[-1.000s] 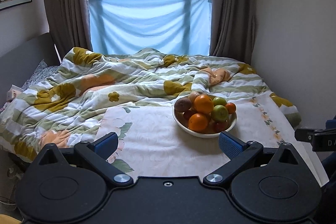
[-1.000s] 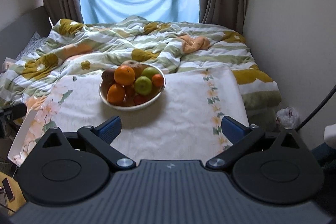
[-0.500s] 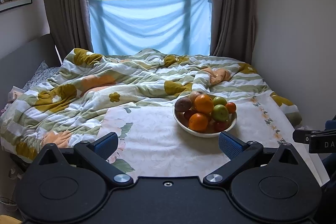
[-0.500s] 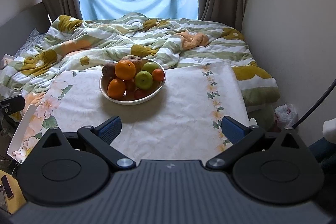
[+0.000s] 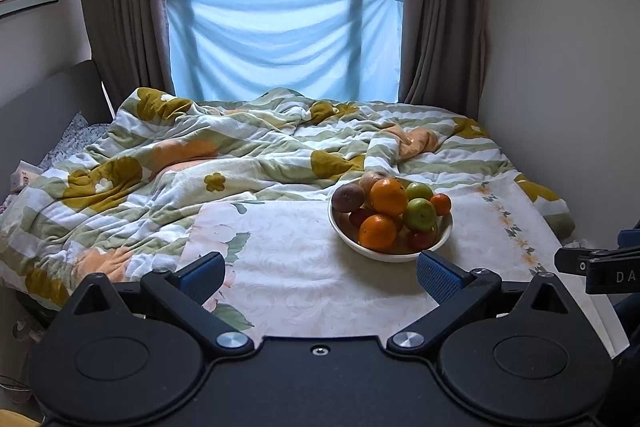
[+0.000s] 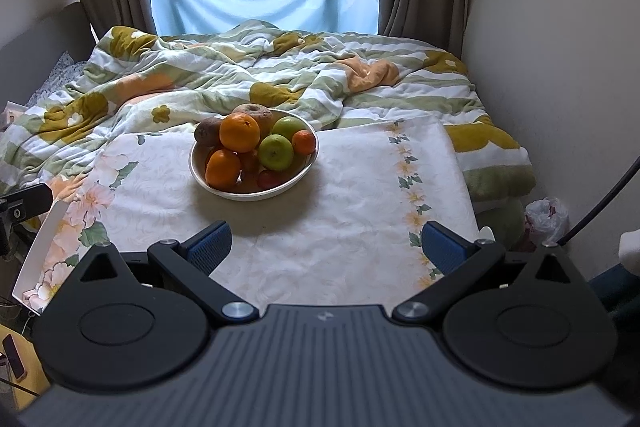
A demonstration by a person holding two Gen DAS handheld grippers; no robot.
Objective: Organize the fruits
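Observation:
A white bowl piled with fruit stands on a floral cloth-covered board on the bed. It holds two oranges, two green apples, a small tangerine, a brown kiwi and some red fruit underneath. My left gripper is open and empty, short of the bowl and to its left. My right gripper is open and empty, short of the bowl and a little to its right.
The floral board lies across the foot of a bed with a rumpled flowered quilt. A wall runs along the right side. A plastic bag sits on the floor at right. The other gripper's edge shows at right.
The right gripper has moved forward and slightly higher, so the bowl sits lower and nearer in its view. The left gripper has barely moved. Both stay open.

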